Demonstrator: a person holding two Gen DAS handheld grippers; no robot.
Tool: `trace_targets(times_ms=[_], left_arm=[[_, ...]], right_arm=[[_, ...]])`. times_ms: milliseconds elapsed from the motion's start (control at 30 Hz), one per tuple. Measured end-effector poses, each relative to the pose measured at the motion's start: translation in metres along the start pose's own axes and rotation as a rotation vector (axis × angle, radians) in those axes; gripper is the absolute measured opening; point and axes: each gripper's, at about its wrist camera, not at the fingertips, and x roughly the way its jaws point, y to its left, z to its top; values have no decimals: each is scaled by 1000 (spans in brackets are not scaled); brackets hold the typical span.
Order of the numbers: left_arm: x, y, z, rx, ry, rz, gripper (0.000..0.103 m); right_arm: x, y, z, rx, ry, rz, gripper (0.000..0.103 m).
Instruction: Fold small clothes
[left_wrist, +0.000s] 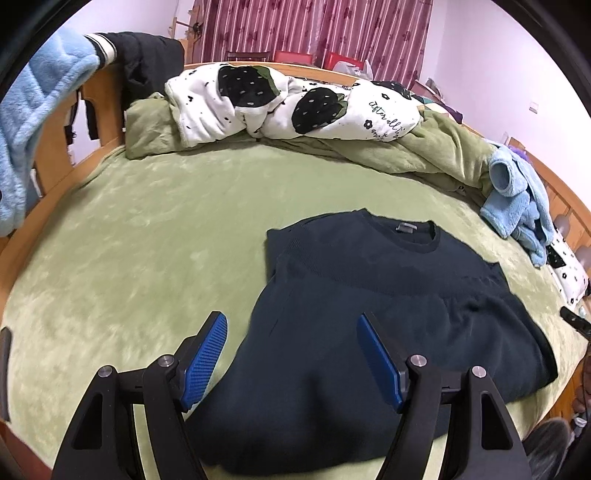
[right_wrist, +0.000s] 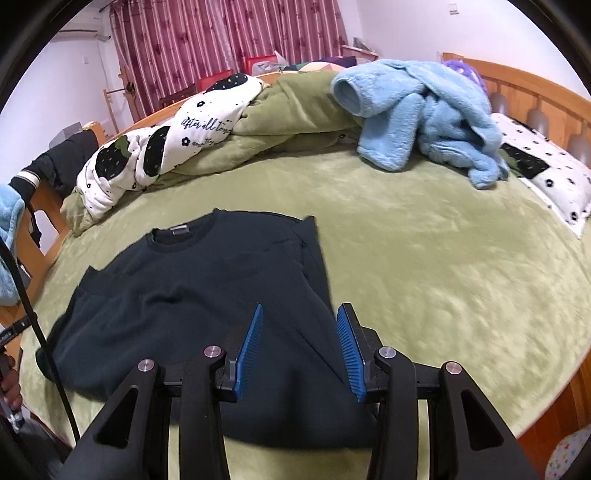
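A bed covered by a green plush blanket (left_wrist: 147, 229) fills both views, with maroon curtains (left_wrist: 314, 26) along the top edge, a white strawberry-print quilt (left_wrist: 258, 103) bunched at upper centre of the left wrist view and a light blue fleece garment (right_wrist: 424, 110) at upper right of the right wrist view. The dark navy sweater (left_wrist: 369, 314) lies flat with its sleeves folded in and its collar toward the top of the frame. In the left wrist view, the left gripper (left_wrist: 291, 354) hovers at lower centre over the sweater's near left part, jaws wide apart and gripping nothing; in the right wrist view, the right gripper (right_wrist: 300, 347) sits at lower centre over the sweater's near right edge, jaws parted and empty.
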Motion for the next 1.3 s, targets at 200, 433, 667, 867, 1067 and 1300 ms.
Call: trace_targets(times_ms=[200,433,667,867,1067,1300], left_arm=[[44,-13,24,31,16,16,71],[104,-17,48,51,56,47,71],[143,-8,45,70,112,97,69],[137,-9,47,73,63,37,12],[130,-10,64,71,-10,17,7],[151,3,79,29,-3,37,7]], right_arm=[[48,14,26,-22,24,-4,43],[116,19,49,-67,119,-45,44],[178,21,43,-106,235,-67,41],[151,34,43,-190,90,-24,16],[130,34,73,-151,-21,34,15],[167,37,96,-144,-14,34,15]])
